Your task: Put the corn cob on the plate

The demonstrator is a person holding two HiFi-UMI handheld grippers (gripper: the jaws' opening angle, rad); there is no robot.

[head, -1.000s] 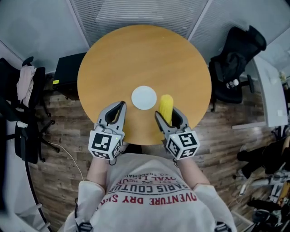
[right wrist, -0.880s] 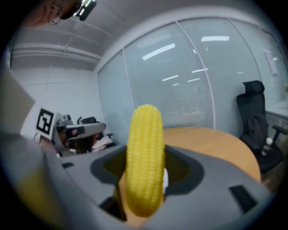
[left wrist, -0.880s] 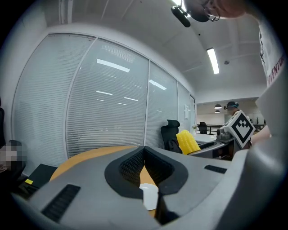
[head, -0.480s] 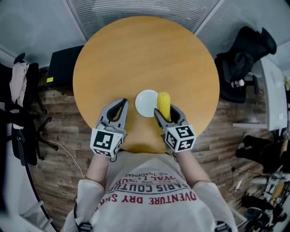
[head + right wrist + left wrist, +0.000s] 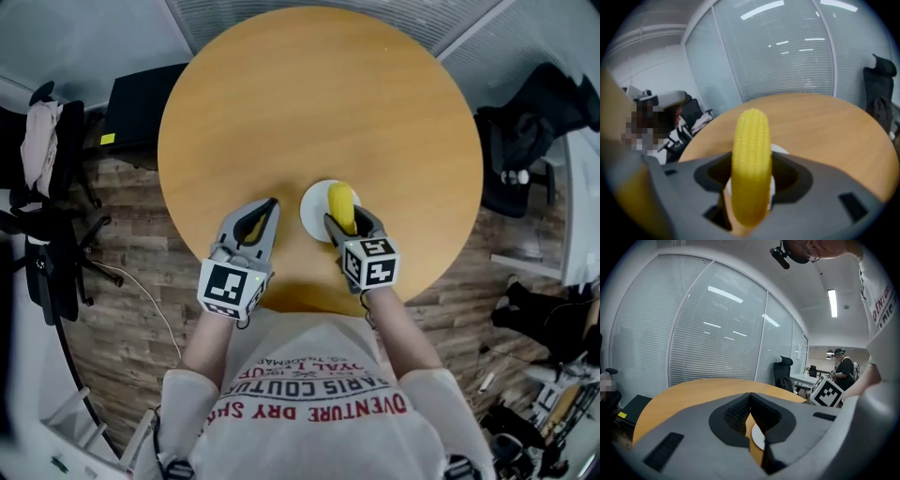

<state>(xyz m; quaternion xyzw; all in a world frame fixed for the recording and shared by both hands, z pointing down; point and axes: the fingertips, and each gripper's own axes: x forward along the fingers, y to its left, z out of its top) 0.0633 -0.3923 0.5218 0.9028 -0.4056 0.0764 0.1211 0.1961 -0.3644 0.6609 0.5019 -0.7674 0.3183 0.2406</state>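
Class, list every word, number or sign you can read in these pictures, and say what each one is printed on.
"ARIS COUTU": red print on the person's shirt, its ends lost in folds.
"VENTURE": the next red line on the same shirt; the characters beside it are unclear.
Small line next to those: too blurred to read.
Marker cubes: black-and-white square patterns, no letters.
Corn cob and plate: no print.
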